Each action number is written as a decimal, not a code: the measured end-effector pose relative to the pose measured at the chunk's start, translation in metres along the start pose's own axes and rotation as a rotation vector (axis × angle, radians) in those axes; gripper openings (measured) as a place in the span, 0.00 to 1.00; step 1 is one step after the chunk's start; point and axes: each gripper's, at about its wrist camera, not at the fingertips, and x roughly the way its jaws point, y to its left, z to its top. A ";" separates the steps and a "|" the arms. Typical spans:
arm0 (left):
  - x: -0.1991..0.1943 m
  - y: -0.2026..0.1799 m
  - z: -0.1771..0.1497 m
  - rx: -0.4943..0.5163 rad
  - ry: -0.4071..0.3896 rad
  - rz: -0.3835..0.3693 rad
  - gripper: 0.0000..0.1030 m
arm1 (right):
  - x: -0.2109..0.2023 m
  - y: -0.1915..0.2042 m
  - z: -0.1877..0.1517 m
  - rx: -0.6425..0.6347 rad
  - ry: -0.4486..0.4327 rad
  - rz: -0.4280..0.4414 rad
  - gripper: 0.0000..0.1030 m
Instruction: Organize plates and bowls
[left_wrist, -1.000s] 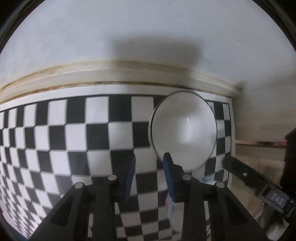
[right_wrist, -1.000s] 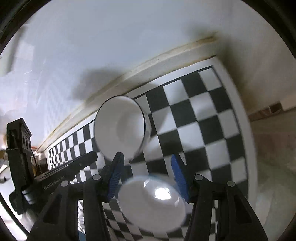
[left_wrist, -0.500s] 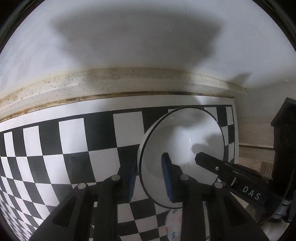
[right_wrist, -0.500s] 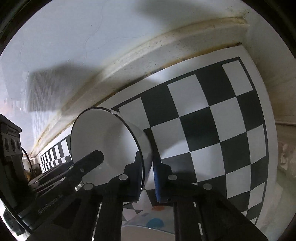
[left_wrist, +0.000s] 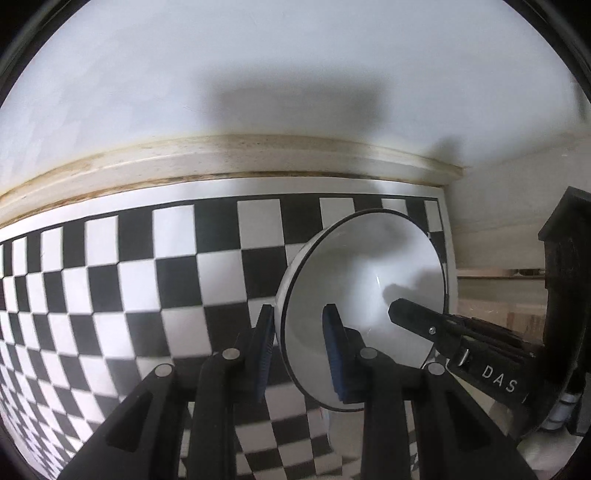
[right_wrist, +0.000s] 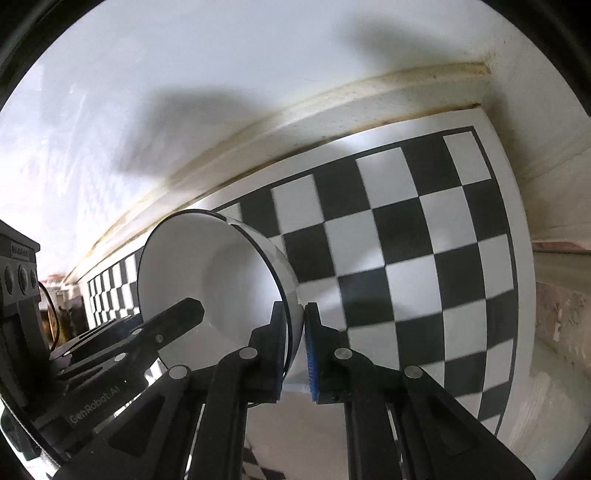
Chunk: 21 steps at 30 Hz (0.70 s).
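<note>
Above checkered mat (left_wrist: 147, 280), white bowl (left_wrist: 362, 288) between both tongs' pinching fingers (left_wrist: 334, 350).

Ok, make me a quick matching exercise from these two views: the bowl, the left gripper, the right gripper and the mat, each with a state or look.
Things:
1. bowl
2. left gripper
3. right gripper
4. mat

States:
A. black and white checks
B. white with a dark rim, tilted
C. clamps the bowl's rim in the right wrist view
D. clamps the bowl's rim in the left wrist view

Pairs: 1-B, 2-D, 3-C, 4-A

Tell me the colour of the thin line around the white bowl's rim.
Black, a thin band edging the bowl; clearest in the right wrist view.
</note>
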 end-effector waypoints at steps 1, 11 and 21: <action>-0.009 -0.002 -0.005 0.003 -0.010 0.003 0.23 | -0.006 0.003 -0.004 -0.012 -0.007 0.000 0.11; -0.067 -0.016 -0.064 0.092 -0.036 -0.011 0.23 | -0.047 0.023 -0.073 -0.054 -0.057 -0.011 0.11; -0.084 -0.032 -0.147 0.142 -0.023 -0.049 0.23 | -0.087 0.003 -0.176 -0.059 -0.079 -0.018 0.11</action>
